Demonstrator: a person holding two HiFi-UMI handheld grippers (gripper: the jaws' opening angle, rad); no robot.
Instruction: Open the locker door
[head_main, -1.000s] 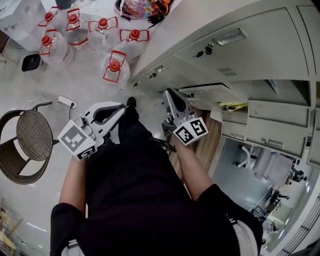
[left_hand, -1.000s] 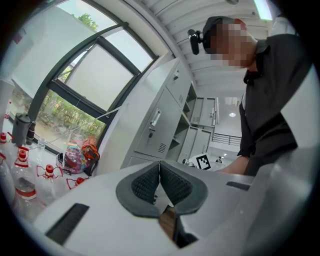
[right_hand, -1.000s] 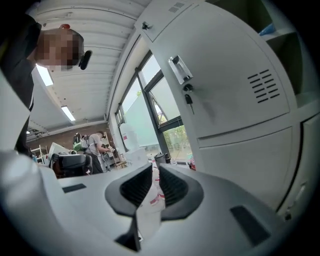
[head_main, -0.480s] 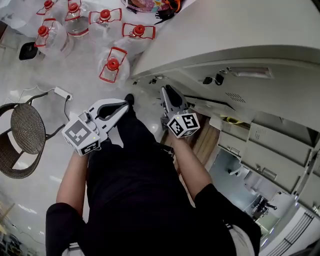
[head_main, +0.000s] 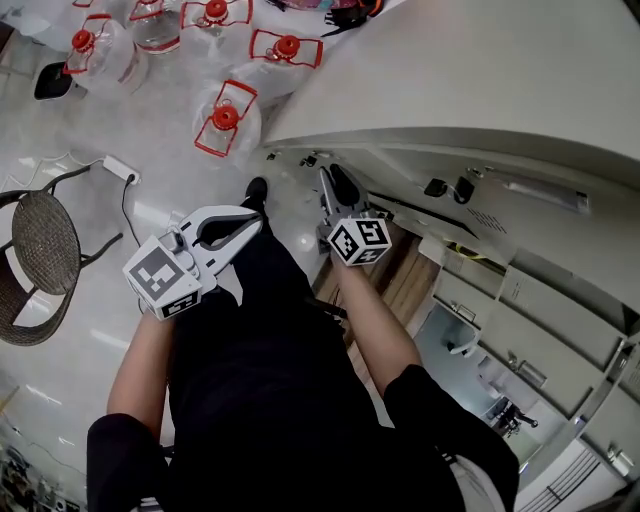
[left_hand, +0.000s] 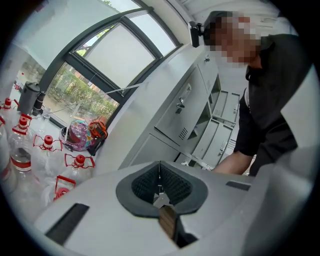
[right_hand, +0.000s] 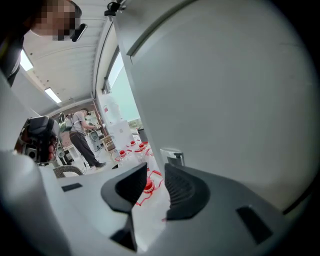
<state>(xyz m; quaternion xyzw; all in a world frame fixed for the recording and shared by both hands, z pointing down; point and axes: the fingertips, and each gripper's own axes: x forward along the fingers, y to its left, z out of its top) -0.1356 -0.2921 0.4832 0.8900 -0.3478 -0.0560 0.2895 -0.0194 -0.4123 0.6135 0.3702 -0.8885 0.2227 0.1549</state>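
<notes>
- Head view: the left hand-held gripper (head_main: 254, 217) is held at 9 o'clock of the right hand-held gripper (head_main: 331, 179), which is aimed at the lockers (head_main: 520, 215).
- Left gripper view: the jaws are pressed together, with nothing held between them.
- Right gripper view: the jaws have just been opening and stand apart, with nothing between them. The locker door (right_hand: 225, 90) is seen at 1 o'clock, with its latch (right_hand: 172, 156) just beyond the jaw tips. The small latch could be missed and the panel struck if the approach is skewed.
</notes>
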